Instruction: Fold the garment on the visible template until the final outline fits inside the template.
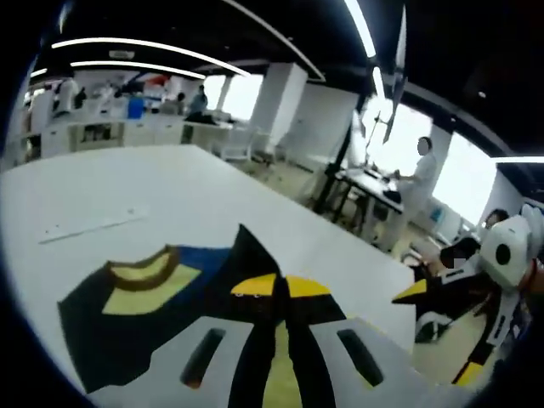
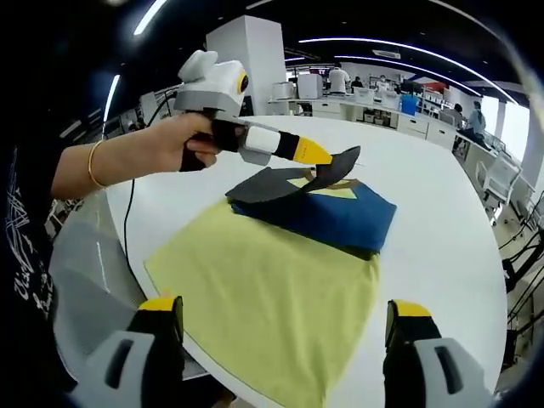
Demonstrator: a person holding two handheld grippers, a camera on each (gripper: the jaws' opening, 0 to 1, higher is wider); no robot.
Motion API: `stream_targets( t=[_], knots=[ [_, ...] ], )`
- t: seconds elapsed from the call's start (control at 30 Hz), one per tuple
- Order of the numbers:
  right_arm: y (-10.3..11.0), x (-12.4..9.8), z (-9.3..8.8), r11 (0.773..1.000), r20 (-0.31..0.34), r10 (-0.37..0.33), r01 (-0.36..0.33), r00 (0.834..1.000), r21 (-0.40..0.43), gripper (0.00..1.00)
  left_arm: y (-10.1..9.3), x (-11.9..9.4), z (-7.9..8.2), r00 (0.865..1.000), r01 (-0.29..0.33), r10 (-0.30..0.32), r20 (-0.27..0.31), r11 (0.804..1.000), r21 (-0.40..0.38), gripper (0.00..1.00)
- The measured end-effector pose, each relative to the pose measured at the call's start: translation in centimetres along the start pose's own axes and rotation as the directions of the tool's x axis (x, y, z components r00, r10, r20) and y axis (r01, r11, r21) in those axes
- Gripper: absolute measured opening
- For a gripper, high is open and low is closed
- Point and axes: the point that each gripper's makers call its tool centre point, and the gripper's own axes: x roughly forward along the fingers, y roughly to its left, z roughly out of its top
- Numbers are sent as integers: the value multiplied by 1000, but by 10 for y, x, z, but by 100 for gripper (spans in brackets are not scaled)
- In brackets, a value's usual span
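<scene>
Seen from the right gripper view: a white desk (image 2: 442, 229) carrying a garment (image 2: 327, 212) in blue, black and yellow, partly folded and resting on the far end of a yellow template cloth (image 2: 272, 306). Near half of the template bare; far right corner of the garment reaching just past the template's edge there.

Left gripper (image 2: 333, 156) reaching in from the left, held in a person's hand (image 2: 191, 144) with a thin gold bangle (image 2: 92, 166) at the wrist. Yellow-tipped jaws clenched on a black flap of the garment, lifting it clear of the blue layer below. Probably held up this way to carry the flap over toward the middle and shrink the outline.

Right gripper (image 2: 285, 327) at the bottom of its own view, hovering above the near edge of the template. Jaws spread wide apart, grasping nothing, apparently waiting for its turn or ready to pin the cloth.

Seen from the left gripper view: left gripper's own jaws (image 1: 280, 293) closed tight, black fabric rising between the yellow tips. Beyond them, the garment's collar band, brown over pale yellow, lying flat on the desk. Right gripper at the right edge of that view, well apart from the cloth.

Background: a bright open workroom with benches, ceiling light strips and a few people standing far off.

Judgement: folding under way, not finished; outline not yet wholly inside the template.
</scene>
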Motion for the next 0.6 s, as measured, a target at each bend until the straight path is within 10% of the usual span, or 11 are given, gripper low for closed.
stream_targets(
  t=[0.6],
  knots=[
    [-15, -8, -6, 999, -4, -38, 38, 999, 28, 99, -21, 31, -50, 992, 56, -54, -111, 998, 14, 0]
  ],
)
